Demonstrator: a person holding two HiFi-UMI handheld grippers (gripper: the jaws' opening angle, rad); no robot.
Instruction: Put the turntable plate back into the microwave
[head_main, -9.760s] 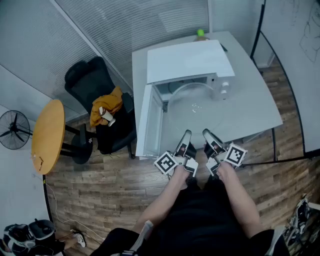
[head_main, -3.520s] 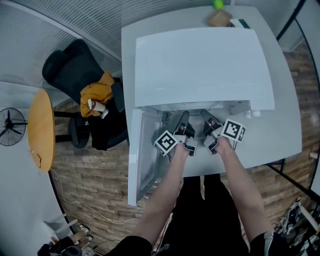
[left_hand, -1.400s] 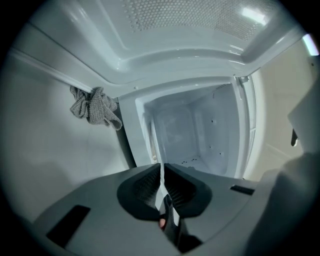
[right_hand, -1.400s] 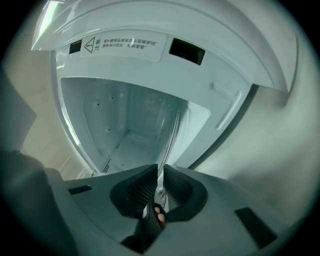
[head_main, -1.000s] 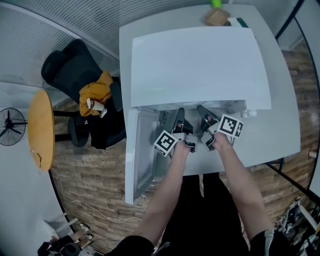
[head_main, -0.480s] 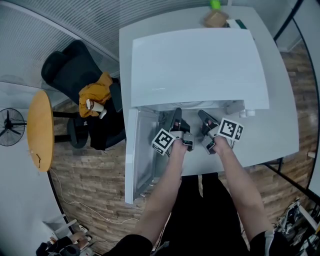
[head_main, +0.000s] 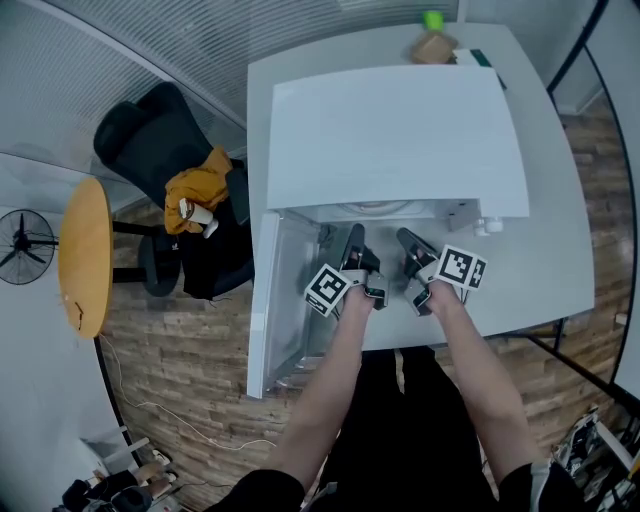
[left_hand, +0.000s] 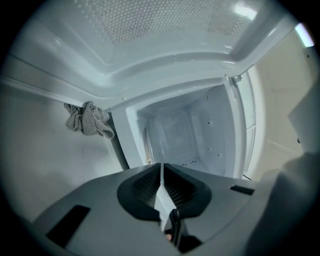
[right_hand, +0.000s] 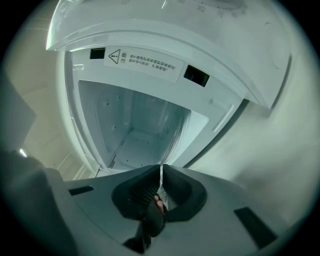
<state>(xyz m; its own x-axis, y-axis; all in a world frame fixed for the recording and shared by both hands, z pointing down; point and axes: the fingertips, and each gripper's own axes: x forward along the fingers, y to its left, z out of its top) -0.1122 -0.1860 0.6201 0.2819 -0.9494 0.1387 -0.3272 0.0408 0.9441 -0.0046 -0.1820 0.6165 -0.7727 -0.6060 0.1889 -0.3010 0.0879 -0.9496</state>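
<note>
Fingers (left_hand: 142, 189) of your left gripper (left_hand: 161, 167), black with ribbed pads, are pressed almost together on a thin pale strip. This strip is the rim of the glass turntable plate (left_hand: 160, 197), seen edge-on at lower centre of the left gripper view. Your right gripper (right_hand: 161, 170) has the same ribbed fingers (right_hand: 141, 194), and they pinch the plate's rim likewise, with only its glassy edge between them.

In the head view both grippers sit at frame centre, side by side, with their tips at the mouth of the white, box-shaped microwave (head_main: 395, 130). The plate is held there at the opening; how far in it reaches cannot be told.

The cavity (right_hand: 135, 125) is smooth and glossy white, with small dark vent holes in its walls. The door (head_main: 272, 305) is swung open toward the left of the frame, and its dotted mesh panel fills the top of the left gripper view. A printed warning label (right_hand: 142, 61) crosses the upper left of the right gripper view. The microwave stands on a matte grey table (head_main: 565, 250).
</note>
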